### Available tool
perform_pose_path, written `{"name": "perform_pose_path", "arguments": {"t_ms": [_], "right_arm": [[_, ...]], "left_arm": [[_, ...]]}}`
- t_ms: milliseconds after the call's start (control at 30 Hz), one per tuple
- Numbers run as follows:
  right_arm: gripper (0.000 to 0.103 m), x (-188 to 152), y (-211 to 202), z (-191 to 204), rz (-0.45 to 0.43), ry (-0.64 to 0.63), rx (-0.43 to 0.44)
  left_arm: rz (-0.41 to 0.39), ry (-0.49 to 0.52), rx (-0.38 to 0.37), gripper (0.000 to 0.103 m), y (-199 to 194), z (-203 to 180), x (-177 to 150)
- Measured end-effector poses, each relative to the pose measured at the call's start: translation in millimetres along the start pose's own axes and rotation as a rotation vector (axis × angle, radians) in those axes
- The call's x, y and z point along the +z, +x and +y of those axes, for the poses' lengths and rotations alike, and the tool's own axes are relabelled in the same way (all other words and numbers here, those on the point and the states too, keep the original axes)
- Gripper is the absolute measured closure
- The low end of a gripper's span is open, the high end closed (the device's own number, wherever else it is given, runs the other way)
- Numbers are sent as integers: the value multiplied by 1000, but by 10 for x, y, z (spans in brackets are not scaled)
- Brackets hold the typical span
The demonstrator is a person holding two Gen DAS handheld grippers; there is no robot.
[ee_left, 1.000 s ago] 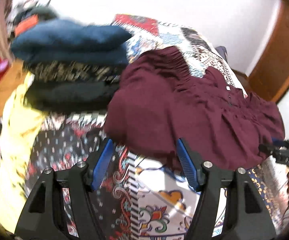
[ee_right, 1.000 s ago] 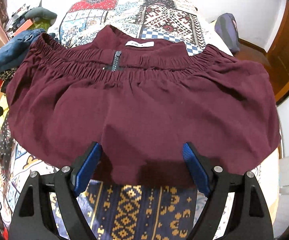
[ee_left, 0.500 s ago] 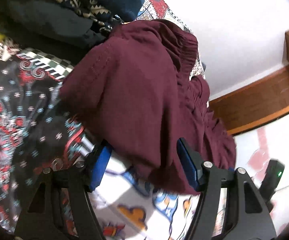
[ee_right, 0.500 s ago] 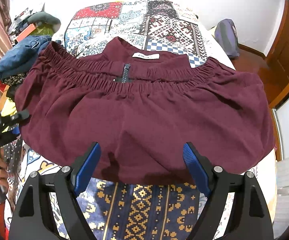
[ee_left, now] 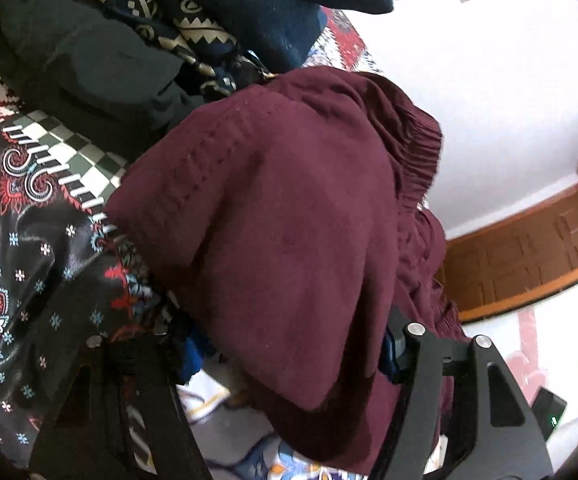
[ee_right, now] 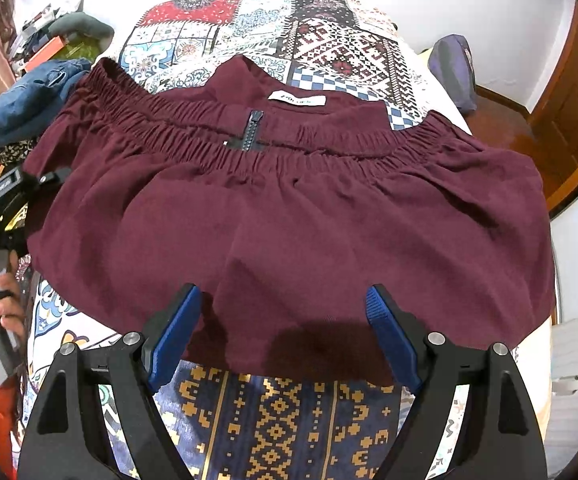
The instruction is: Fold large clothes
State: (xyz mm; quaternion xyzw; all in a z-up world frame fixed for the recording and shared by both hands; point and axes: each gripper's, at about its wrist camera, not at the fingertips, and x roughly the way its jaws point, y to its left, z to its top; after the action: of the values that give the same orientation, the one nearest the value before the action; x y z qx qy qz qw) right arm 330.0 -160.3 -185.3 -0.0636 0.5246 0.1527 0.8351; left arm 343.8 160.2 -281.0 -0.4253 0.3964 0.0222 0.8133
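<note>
Garment: maroon skirt-like piece (ee_right: 289, 216) lies spread on the bed, hem nearest the right camera, gathered elastic waistband on the far side.
Right tool (ee_right: 281, 336): jaws wide apart, blue pads straddling the middle of the hem; holding nothing.
Left tool (ee_left: 285, 356): jaws spread, the garment's left edge draped between them; whether the pads press the cloth, cannot tell.
Left hand (ee_right: 7, 308): seen from the right camera, gripping the left tool's handle at the garment's left edge.
Bed cover: patchwork bedspread (ee_right: 281, 420), navy-and-gold panel under the hem, checked and red panels beyond the waistband.
Garment details: dark zipper (ee_right: 254, 130) at waistband centre; white label (ee_right: 296, 100) just beyond it.
Obstructions: stack of folded clothes (ee_left: 137, 52), touching the garment's left edge.
Far: purple bag (ee_right: 453, 72) at the bed's far right edge; wooden door (ee_right: 573, 120) beyond.
</note>
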Motion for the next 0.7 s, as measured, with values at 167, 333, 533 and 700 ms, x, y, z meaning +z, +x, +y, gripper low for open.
{"name": "perform_pose_path", "arguments": {"t_ms": [167,333,533,700], "right_arm": [[22,11,-79,-7,-8,3,-1],[22,50,-253,-23,-36,-6,-13],[22,232,-466,66,-77,10,40],[22,400,-446,459,-71,-13,156]], "left_arm": [[-22,51,70,70,55,-275,21],[-71,130,17,84,-298,-703,35],[-175,217,-76,89,-850,-1261,17],[-297,261,-67,89,-1462,-1318,108]]}}
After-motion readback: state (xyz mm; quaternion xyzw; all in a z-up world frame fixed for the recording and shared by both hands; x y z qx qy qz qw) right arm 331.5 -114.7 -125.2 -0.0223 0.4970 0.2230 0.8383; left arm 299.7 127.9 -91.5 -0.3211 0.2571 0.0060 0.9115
